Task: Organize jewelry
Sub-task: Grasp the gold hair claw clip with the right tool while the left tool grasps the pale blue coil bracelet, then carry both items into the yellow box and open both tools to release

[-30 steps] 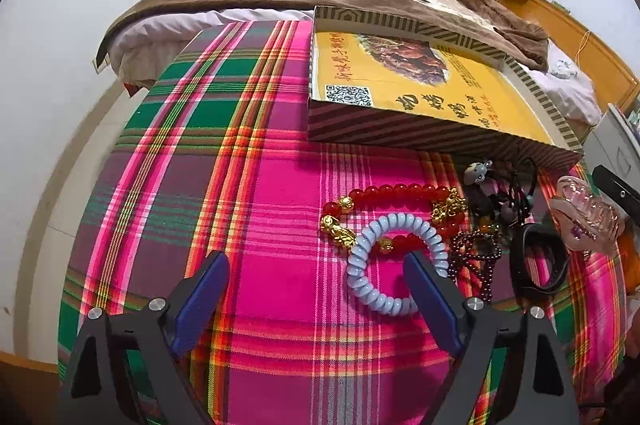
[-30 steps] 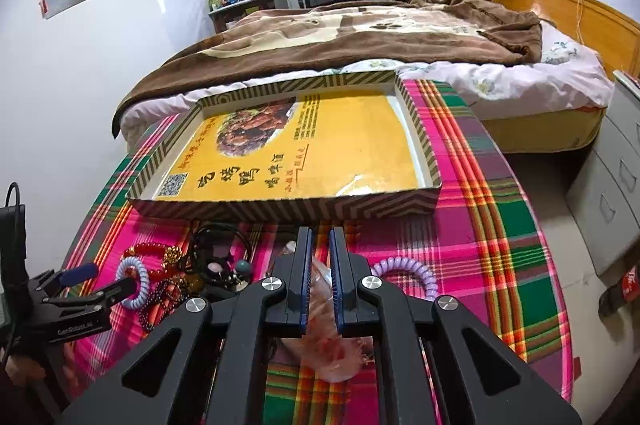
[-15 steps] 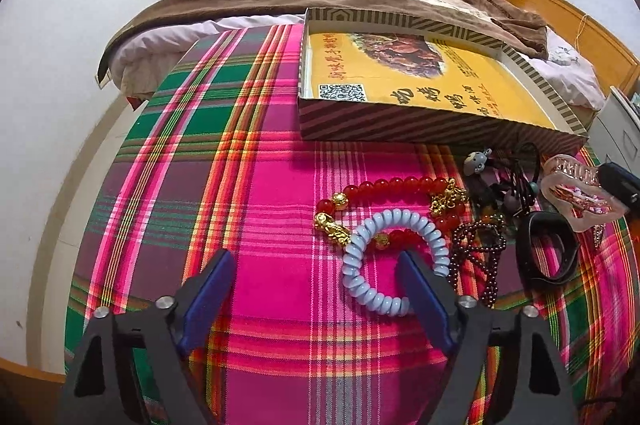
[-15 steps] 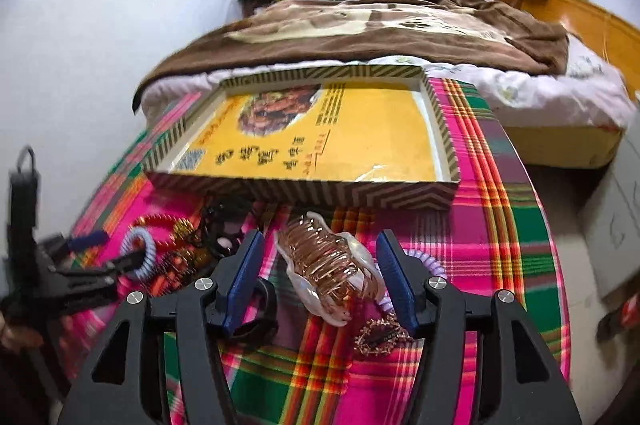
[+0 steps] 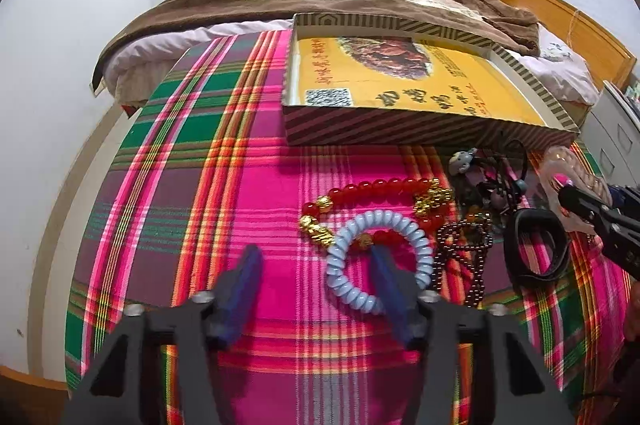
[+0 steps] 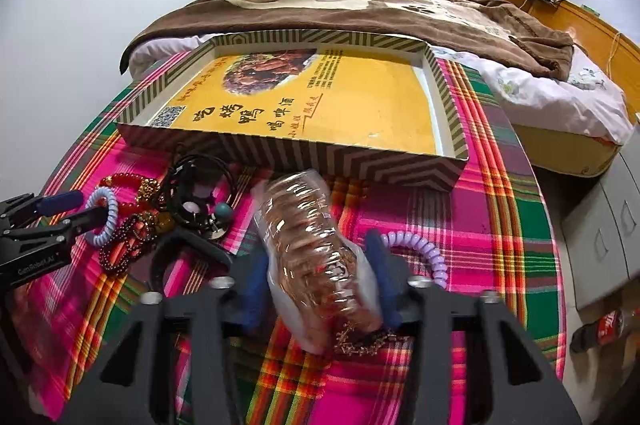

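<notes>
Both tongs have just been narrowing. The right gripper now clamps the clear ridged hair claw; the left gripper, still unclenched, straddles one side of the pale blue coil bracelet. Glossy red beads lie just beyond, short of the empty striped cardboard tray.

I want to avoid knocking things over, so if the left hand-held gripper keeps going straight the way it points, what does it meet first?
Probably the pale blue coil bracelet: one finger of the left hand-held gripper already sits inside its ring. Just beyond lies the red bead bracelet, then the striped box. Depth is hard to judge.
</notes>
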`<action>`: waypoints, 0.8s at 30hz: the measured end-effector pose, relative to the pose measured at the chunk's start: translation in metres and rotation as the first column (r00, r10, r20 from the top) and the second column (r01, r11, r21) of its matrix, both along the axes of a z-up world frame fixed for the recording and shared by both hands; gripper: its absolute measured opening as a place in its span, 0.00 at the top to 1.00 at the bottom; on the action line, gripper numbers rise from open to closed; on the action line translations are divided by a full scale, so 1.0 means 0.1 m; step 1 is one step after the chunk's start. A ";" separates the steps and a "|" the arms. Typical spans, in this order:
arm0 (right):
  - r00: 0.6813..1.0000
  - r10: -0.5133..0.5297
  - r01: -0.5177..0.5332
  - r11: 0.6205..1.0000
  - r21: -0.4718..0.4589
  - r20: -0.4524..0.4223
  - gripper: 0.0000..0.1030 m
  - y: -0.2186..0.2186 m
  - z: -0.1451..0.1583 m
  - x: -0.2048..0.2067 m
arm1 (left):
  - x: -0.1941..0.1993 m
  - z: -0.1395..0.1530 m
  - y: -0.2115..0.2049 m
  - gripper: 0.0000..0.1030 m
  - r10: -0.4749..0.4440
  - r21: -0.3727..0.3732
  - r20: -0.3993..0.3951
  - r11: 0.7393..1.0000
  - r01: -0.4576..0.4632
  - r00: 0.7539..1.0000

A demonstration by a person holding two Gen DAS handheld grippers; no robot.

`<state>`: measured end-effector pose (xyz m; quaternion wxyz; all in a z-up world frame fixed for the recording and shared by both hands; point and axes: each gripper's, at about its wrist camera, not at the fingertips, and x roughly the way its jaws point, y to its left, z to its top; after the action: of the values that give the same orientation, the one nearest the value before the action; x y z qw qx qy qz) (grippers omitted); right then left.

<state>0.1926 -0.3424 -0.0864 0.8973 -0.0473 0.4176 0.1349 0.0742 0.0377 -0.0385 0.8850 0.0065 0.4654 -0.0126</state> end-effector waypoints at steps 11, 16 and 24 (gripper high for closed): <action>0.999 -0.025 0.024 0.999 0.030 0.024 0.59 -0.06 0.06 -0.07 | -0.05 0.06 -0.03 0.90 -0.030 -0.037 0.018 0.999 0.031 0.999; 0.998 -0.042 0.040 0.998 0.051 0.040 0.59 -0.11 0.13 -0.09 | -0.11 0.25 -0.01 0.91 -0.033 -0.057 0.067 0.998 0.037 0.997; 0.995 -0.047 0.041 0.996 0.078 0.082 0.59 -0.14 0.36 -0.10 | -0.08 0.60 -0.04 0.91 -0.057 -0.076 0.126 0.995 0.066 0.990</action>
<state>0.1828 -0.3564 -0.0501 0.9180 -0.0095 0.3751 0.1288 0.0658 0.0341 0.0215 0.9109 -0.0137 0.4083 -0.0580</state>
